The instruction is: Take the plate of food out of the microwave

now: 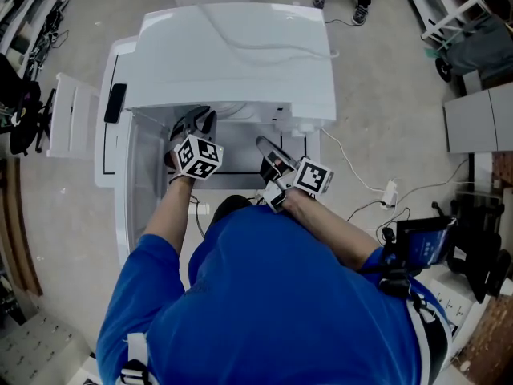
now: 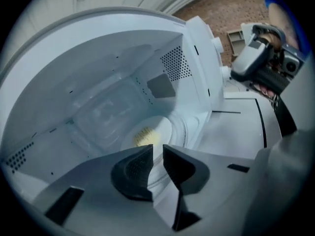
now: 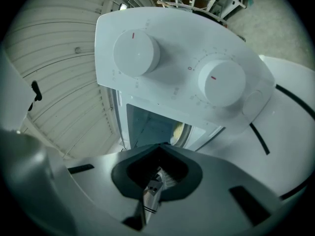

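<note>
Head view: grey concrete floor surrounds a boxy white microwave point(image 1: 240, 54) with its door open, the left gripper point(image 1: 196, 123) and right gripper point(image 1: 263, 144) at its mouth. Left gripper view: jaws narrowly parted, empty, facing the round white plate of yellow food point(image 2: 156, 124) inside the cavity. Right gripper view: jaws closed on nothing below the white round knobs point(image 3: 137, 52). A one-sided rim pinch would likely tilt the plate and spill the food.
</note>
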Action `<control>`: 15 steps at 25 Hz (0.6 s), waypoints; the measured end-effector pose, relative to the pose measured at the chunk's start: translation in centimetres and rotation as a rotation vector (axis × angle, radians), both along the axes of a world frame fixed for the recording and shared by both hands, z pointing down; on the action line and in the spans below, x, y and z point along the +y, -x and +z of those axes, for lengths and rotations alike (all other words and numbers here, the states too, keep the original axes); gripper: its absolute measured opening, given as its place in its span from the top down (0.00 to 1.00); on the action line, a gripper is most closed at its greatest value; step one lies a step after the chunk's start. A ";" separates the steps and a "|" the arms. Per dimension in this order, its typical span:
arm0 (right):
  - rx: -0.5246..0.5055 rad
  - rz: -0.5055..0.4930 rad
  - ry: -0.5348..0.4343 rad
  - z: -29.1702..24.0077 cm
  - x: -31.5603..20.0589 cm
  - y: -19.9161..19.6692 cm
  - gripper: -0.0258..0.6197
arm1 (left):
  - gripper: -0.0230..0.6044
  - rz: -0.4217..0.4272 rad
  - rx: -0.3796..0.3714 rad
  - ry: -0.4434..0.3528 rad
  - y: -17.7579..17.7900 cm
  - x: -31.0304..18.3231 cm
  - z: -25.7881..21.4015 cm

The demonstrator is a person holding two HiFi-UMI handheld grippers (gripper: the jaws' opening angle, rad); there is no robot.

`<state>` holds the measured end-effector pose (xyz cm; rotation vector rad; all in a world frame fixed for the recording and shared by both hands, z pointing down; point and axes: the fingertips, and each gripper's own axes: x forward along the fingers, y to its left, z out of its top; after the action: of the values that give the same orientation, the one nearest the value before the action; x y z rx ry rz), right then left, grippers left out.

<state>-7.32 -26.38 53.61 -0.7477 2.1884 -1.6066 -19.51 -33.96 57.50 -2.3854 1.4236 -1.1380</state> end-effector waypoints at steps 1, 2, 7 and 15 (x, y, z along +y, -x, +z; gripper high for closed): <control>-0.003 0.004 -0.002 -0.1 -0.1 0.0 0.97 | 0.86 0.028 -0.044 0.005 -0.2 -0.1 0.3; -0.006 0.010 0.000 -0.1 -0.1 -0.1 0.97 | 0.84 0.054 -0.082 0.011 -0.3 -0.2 0.6; -0.007 0.035 0.016 0.3 -0.1 -0.2 0.97 | 0.81 0.140 -0.211 0.030 -0.5 -0.4 1.5; -0.025 0.079 0.013 0.0 -0.5 -1.0 0.97 | 0.81 0.276 -0.389 0.018 -1.5 -1.0 2.3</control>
<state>-6.32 -26.89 53.58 -0.8028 2.1063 -1.5845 -18.06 -34.92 59.76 -2.1279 0.9330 -1.4359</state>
